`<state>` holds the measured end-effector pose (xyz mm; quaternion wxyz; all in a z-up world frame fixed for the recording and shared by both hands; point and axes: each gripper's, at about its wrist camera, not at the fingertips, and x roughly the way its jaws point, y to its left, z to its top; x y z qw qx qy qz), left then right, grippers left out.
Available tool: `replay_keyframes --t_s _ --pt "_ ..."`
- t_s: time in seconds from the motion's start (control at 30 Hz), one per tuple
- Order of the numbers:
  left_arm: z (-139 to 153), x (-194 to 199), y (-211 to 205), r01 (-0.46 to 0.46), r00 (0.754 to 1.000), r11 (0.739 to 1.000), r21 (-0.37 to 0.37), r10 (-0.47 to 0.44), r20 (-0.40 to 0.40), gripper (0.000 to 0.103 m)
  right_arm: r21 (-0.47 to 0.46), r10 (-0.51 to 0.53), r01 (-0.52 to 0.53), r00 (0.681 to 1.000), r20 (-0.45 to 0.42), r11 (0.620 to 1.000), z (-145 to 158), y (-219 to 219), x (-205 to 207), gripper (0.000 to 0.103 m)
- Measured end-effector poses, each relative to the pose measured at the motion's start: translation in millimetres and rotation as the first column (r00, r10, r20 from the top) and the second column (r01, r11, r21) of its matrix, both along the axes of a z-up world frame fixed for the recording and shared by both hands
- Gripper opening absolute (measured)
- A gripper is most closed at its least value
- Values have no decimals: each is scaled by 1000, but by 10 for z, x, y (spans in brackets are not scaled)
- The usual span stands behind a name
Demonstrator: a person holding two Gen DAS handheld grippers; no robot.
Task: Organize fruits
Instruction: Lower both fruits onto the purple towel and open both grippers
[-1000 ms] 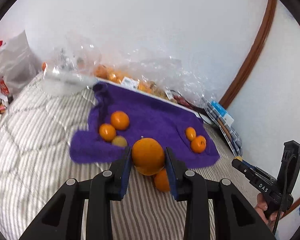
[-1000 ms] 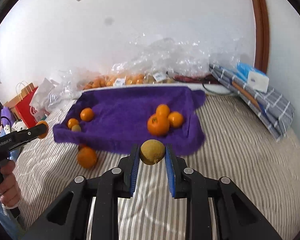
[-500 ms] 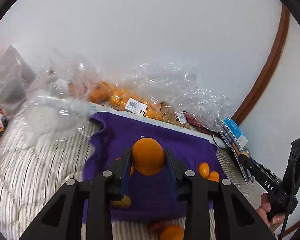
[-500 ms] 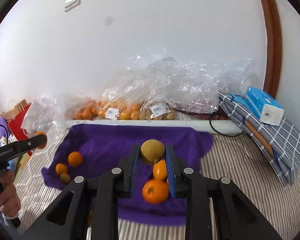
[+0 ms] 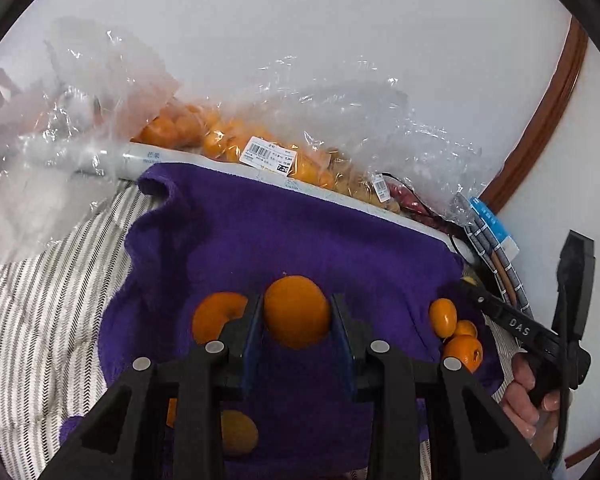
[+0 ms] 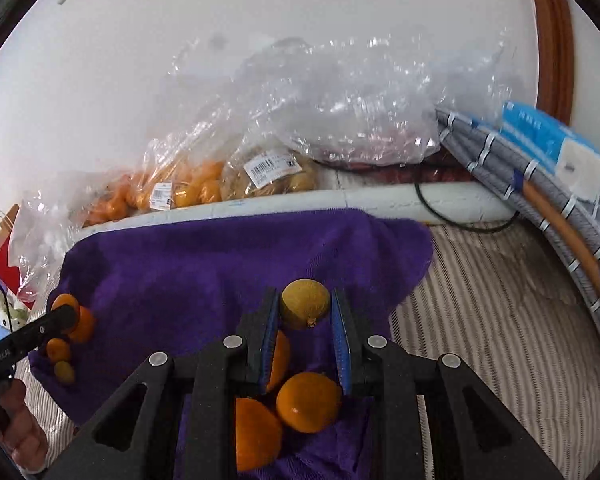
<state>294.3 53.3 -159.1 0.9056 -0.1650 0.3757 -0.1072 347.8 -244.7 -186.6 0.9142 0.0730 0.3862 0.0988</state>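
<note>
Fruits sit clamped in both tools above the purple towel (image 5: 300,232): the left gripper (image 5: 297,320) pinches a smooth round orange (image 5: 297,312), and the right gripper (image 6: 305,316) pinches a dull yellow-green fruit (image 6: 305,309) with a small stem nub. Both are hard, curved and slick against flat blue pads, so a slight twist could squirt one out. Under the right tool, near the towel's right edge, lies a cluster of oranges (image 6: 308,402); a fruit dropped on that cluster may knock it rolling onto the striped bedding (image 6: 480,320). The towel is soft, napped terry, rumpled at its edges, which should damp a roll. Along its far edge, crinkly clear plastic bags (image 5: 260,152) of fruit lean on the wall.
</note>
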Motion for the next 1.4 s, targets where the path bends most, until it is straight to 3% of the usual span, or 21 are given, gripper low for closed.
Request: replay_keyframes --t_s 0.43,0.6,0.93,1.07,1.3,1.4 --pt "-92 -34 -188 49 999 995 83 -48 -17 31 17 -4 4 1000 -23 1000 -103 -53 -63 27" --pt "-104 -42 -210 47 999 993 105 -45 -21 31 14 -24 24 1000 12 1000 -43 -48 -157 45" --pt "-96 -39 -244 51 999 989 141 -49 -20 31 -64 -87 94 991 99 994 94 -38 -292 54" --pt "-72 -45 -232 58 998 990 127 -57 -10 38 -56 -106 114 986 130 992 212 -84 -386 54" --pt "90 -146 -244 56 996 989 134 -64 55 39 -68 -157 167 979 127 984 307 -143 -729 55" --pt "263 -257 -228 42 989 988 148 -62 132 39 -96 -181 194 975 129 976 368 -156 -963 55"
